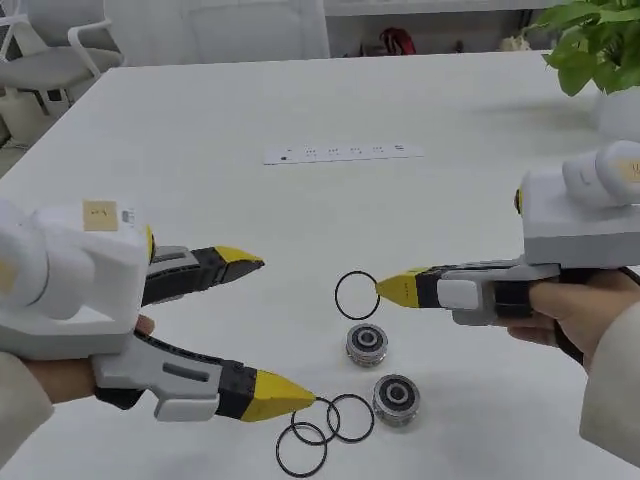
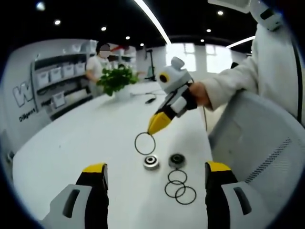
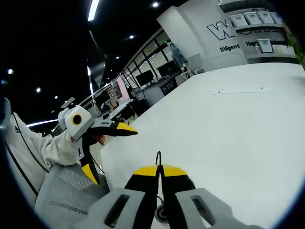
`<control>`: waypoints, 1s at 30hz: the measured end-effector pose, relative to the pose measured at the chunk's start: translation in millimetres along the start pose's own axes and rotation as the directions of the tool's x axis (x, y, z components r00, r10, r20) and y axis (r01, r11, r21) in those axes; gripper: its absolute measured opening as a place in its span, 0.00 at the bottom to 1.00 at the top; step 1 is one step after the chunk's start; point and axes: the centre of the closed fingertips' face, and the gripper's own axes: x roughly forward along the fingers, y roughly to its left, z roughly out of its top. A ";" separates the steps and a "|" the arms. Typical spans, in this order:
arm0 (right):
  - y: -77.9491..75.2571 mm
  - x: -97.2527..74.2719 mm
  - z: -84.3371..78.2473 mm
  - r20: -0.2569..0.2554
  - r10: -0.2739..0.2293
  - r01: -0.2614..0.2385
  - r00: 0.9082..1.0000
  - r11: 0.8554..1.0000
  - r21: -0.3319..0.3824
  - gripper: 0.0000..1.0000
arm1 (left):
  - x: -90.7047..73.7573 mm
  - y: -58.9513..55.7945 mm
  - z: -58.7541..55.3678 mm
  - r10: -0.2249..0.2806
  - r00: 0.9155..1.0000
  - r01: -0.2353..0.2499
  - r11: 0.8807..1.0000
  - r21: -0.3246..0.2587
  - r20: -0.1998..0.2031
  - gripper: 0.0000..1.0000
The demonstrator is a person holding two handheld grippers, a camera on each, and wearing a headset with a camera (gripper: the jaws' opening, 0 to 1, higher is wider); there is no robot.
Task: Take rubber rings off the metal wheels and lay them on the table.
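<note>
- Laying down the pinched ring is, I judge, the step in hand: the right tool (image 1: 385,290) has its jaws pressed together on the edge of a rubber ring (image 1: 357,295), which hangs off its tip above the surface (image 1: 200,120).
- Doing it well means lowering the tip until the ring lies flat before the jaws part. A bare patch ahead of the tip is a better spot than over the wheel, where a ring could land tilted.
- One metal wheel (image 1: 367,342) sits just beneath the right tool's tip, and the other wheel (image 1: 396,398) lies behind it, nearer the person. I cannot tell whether either carries a ring.
- The left tool (image 1: 280,332) is spread wide and holds nothing. Its lower jaw tip is just beside the three laid rings (image 1: 320,430), which overlap one another (a careless sweep there would scatter them).
- A white strip (image 1: 343,153) lies well ahead of both tools, a plant (image 1: 595,40) stands beyond the right tool, and a chair (image 1: 50,50) is far beyond the left. None of them blocks the drop.
</note>
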 end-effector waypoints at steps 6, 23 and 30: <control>8.8 3.7 -5.5 -0.030 0.040 -0.040 0.999 0.999 0.001 0.00 | -0.9 -0.7 -13.1 -0.002 0.999 0.001 1.000 -0.016 -0.040 0.86; 43.3 17.0 -64.0 -0.303 0.179 -0.200 0.936 0.979 -0.041 0.00 | 4.8 -13.5 -30.1 -0.058 0.992 0.059 0.998 0.005 -0.114 0.85; 45.1 17.3 -77.6 -0.355 0.195 -0.221 0.914 0.975 -0.033 0.00 | 5.8 -18.5 -32.1 -0.077 0.989 0.078 0.997 0.005 -0.124 0.85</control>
